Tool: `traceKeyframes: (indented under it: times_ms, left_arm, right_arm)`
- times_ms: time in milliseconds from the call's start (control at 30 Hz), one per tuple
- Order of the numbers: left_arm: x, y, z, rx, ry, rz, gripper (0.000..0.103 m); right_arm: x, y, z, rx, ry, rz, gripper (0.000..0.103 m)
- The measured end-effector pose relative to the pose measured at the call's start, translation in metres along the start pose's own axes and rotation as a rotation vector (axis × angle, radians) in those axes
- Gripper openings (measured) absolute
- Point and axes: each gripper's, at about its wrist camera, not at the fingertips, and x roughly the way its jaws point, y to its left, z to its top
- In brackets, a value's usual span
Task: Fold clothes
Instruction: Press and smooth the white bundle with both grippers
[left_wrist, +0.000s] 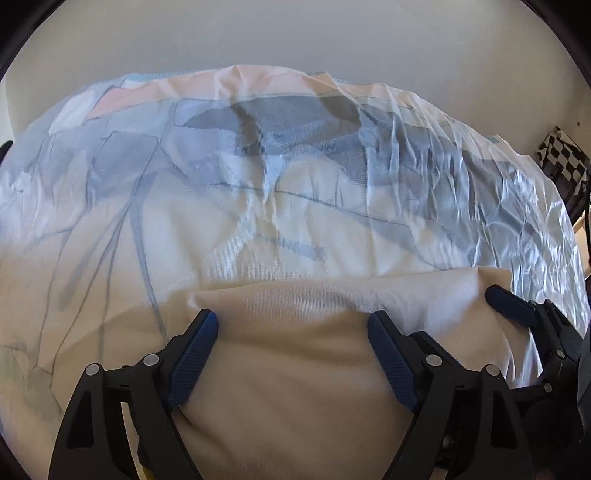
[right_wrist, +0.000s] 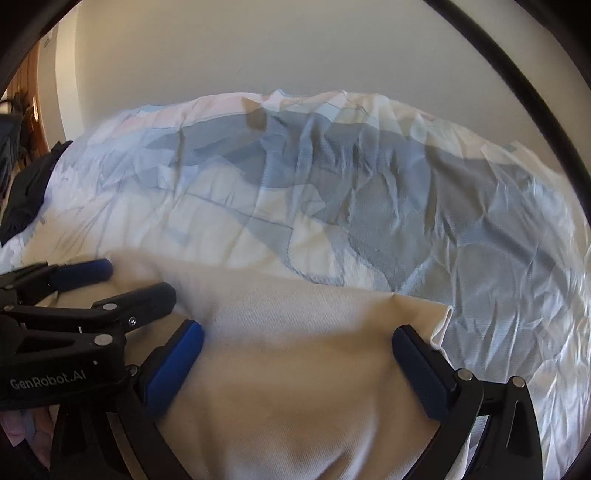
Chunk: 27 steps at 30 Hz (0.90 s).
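Note:
A cream garment (left_wrist: 295, 369) lies folded on the bed, its far edge running straight across in front of both grippers. My left gripper (left_wrist: 291, 323) hovers over the garment's left part, jaws wide apart, cloth beneath and between them, not pinched. My right gripper (right_wrist: 297, 330) stands just as wide over the garment (right_wrist: 295, 387) near its right corner (right_wrist: 443, 314). The two grippers are side by side, almost touching: the right one's blue fingers (left_wrist: 509, 302) show at the edge of the left wrist view, and the left gripper (right_wrist: 136, 280) shows in the right wrist view.
A crumpled bed sheet (left_wrist: 258, 184) with blue, grey and pink shapes covers the bed up to a plain wall. A black-and-white checkered item (left_wrist: 561, 162) stands past the bed's right edge. Dark clothing (right_wrist: 29, 195) lies at the far left.

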Motion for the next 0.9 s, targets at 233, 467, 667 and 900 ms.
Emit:
traceKeyframes:
  times_ms: [233, 467, 667, 900]
  left_arm:
    - [-0.070, 0.007, -0.002, -0.043, 0.083, 0.050, 0.084]
    - [-0.087, -0.005, -0.056, 0.021, 0.163, 0.036, 0.084]
    - [-0.059, 0.028, -0.076, -0.049, 0.238, 0.008, 0.103]
    - [-0.086, 0.026, -0.074, -0.019, 0.176, 0.031, 0.103]
  right_arm:
    - [-0.084, 0.006, -0.002, 0.012, 0.074, -0.038, 0.103]
    - [-0.084, 0.028, -0.052, 0.029, 0.205, 0.010, 0.103]
    - [-0.059, 0.024, -0.064, -0.002, 0.261, 0.028, 0.103]
    - [-0.077, 0.024, -0.052, -0.006, 0.241, 0.006, 0.103]
